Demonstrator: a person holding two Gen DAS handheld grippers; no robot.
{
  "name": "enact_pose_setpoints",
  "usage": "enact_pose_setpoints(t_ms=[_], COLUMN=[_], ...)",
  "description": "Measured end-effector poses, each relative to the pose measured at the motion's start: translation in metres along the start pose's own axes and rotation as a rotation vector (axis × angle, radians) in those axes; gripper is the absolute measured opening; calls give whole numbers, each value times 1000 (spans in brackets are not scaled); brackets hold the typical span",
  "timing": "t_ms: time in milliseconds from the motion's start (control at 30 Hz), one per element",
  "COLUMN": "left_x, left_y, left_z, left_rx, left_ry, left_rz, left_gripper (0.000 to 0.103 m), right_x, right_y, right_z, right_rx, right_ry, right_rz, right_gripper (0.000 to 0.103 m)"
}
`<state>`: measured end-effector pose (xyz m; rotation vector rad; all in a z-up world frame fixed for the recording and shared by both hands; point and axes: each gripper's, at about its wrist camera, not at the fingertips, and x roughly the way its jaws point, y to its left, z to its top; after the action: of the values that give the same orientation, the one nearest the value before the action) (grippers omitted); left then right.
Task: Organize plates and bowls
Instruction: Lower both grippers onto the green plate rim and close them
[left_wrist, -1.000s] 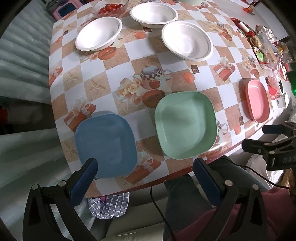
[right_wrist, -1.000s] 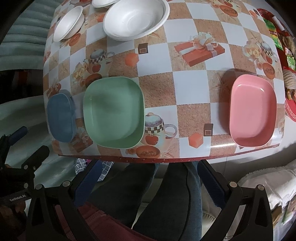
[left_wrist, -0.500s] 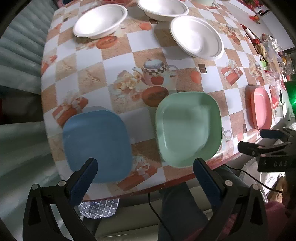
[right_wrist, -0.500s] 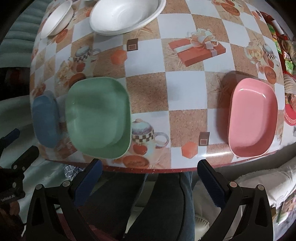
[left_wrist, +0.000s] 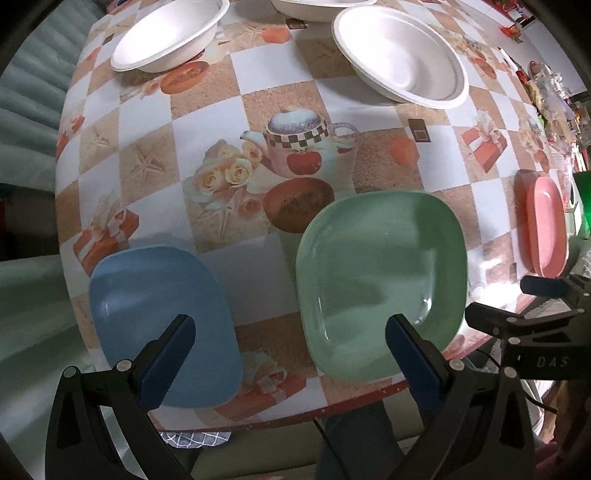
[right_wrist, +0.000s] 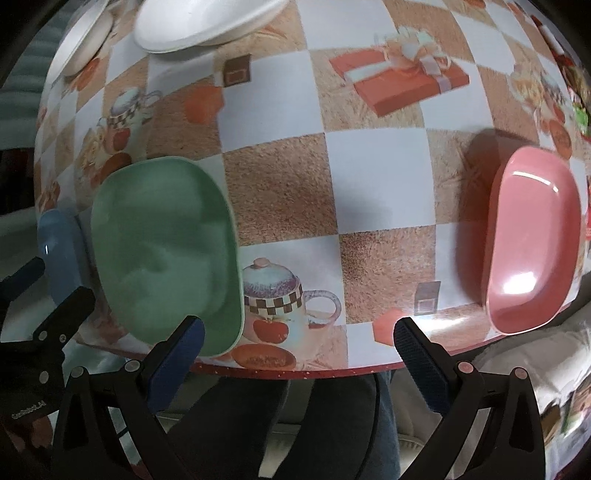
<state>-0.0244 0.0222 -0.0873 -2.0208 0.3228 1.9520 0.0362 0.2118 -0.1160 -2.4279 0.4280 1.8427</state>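
Note:
Along the table's near edge lie a blue plate (left_wrist: 162, 325), a green plate (left_wrist: 380, 277) and a pink plate (left_wrist: 546, 225). White bowls (left_wrist: 402, 59) (left_wrist: 170, 35) sit farther back. My left gripper (left_wrist: 290, 341) hovers open above the near edge, its fingers over the blue and green plates, holding nothing. My right gripper (right_wrist: 299, 343) is open and empty at the table edge, between the green plate (right_wrist: 162, 251) and the pink plate (right_wrist: 535, 240). Each gripper shows at the side of the other's view.
The table wears a checkered oilcloth (left_wrist: 258, 155) with teapot and gift prints. Cluttered packets (left_wrist: 554, 92) crowd the far right end. A person's legs (right_wrist: 325, 417) sit under the near edge, and a checked cloth (left_wrist: 195, 439) hangs below it.
Both grippers have moved forward and lower toward the table, so the plates look larger. No plate or bowl has moved, and both grippers stay open.

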Motion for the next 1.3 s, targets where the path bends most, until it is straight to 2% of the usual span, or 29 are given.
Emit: enact_pose_setpoints(t_ms=[167,267,667,833,900,1033,1100,1167,1233,1300], left_x=[10,21,57,69,73,77,76,77,76,74], left_y=[-1,-15,-34,-40,-44,-48,-49,-40,-27,-25], left_z=[4,8,12,7,0,0,1,8,10,8], left_rx=[3,13,14,7,2,3,4,-4,-27,-51], left_ry=[1,35,101,95,91,84,85,92,101,108], left_rz=[9,5,23,41,32,27,25,9,-11,-37], left_gripper=[103,102,90,87,87,88,89,89,89,84], right_x=[12,21,29,36,42,40,40,34,25,25], right_y=[3,3,14,20,20,22,22,29,38,45], right_z=[10,14,37,45,43,45,45,45,45,46], right_rx=[-1,-13,-32,-53,-52,-65,-70,-103,-134,-153], right_ry=[-22,-26,-45,-52,-40,-54,-52,-74,-100,-99], right_rz=[27,29,11,-3,-3,-22,-32,-36,-37,-31], right_gripper=[103,103,103,102,91,90,85,66,57,57])
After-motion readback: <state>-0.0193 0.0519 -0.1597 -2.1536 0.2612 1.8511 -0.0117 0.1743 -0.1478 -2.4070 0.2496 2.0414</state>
